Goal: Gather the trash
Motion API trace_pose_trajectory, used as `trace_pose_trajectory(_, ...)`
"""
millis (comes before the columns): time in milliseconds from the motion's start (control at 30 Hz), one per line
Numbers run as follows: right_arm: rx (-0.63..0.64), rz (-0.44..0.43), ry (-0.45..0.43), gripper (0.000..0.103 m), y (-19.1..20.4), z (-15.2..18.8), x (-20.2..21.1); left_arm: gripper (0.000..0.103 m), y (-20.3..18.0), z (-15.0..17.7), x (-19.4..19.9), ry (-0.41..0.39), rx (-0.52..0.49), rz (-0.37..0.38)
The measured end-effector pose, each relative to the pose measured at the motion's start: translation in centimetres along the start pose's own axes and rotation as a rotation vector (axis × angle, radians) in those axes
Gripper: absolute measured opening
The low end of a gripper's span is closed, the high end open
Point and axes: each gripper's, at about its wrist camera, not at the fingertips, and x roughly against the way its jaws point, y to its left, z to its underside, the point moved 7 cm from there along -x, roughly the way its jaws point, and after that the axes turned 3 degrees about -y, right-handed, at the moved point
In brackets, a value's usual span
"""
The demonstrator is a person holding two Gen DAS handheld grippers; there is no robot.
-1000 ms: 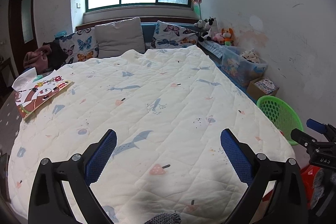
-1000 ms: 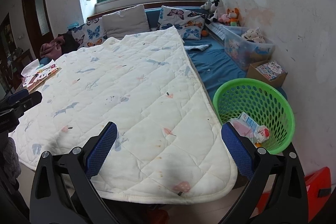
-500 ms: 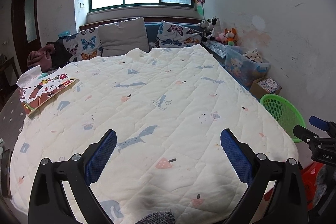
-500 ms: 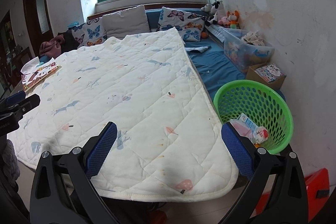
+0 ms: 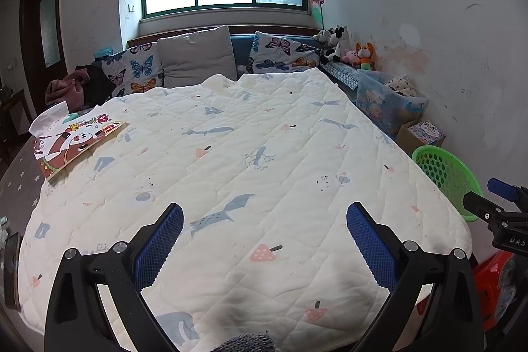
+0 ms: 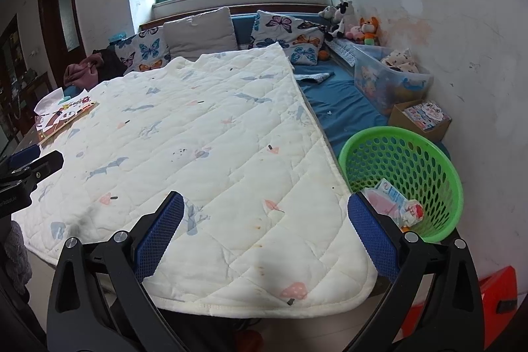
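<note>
Both grippers hang over the near edge of the quilt (image 5: 264, 154), and both stand spread wide with nothing between their pads. The left gripper (image 5: 264, 236) faces straight up the bed, probably so its camera can take in the whole quilt. The right gripper (image 6: 265, 230) sits farther right, over the quilt's near corner.

The basket (image 6: 425, 160) stands just ahead and to the right of the right gripper, close against the bed's side, a sensible spot since anything lifted from the quilt has only a short way to go. Wrappers (image 6: 396, 203) already lie in its near side, just past the right fingertip.

The quilt within reach of either gripper appears free of litter. Well ahead and to the left of the left gripper lie a picture book (image 5: 77, 144) and white paper (image 5: 49, 121) beside it; whether that paper is trash cannot be told. Judging by this, the collecting looks near done.
</note>
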Motion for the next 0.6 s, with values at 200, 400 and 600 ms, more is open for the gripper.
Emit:
trace_pose_trajectory(200,0.003,-0.003,-0.003,0.099,-0.03,-0.15,0.05,0.096,-0.08,0.05,0.09,-0.001,-0.004,-0.001)
trace_pose_trajectory(400,0.001,-0.005,0.0,0.099,-0.08,-0.16,-0.12,0.096,-0.41,-0.02,0.07,0.001,-0.016,0.001)
trace_pose_trajectory(600,0.003,-0.001,0.002,0.099,-0.12,-0.03,-0.17,0.096,-0.7,0.15,-0.11,0.008,-0.019,0.007)
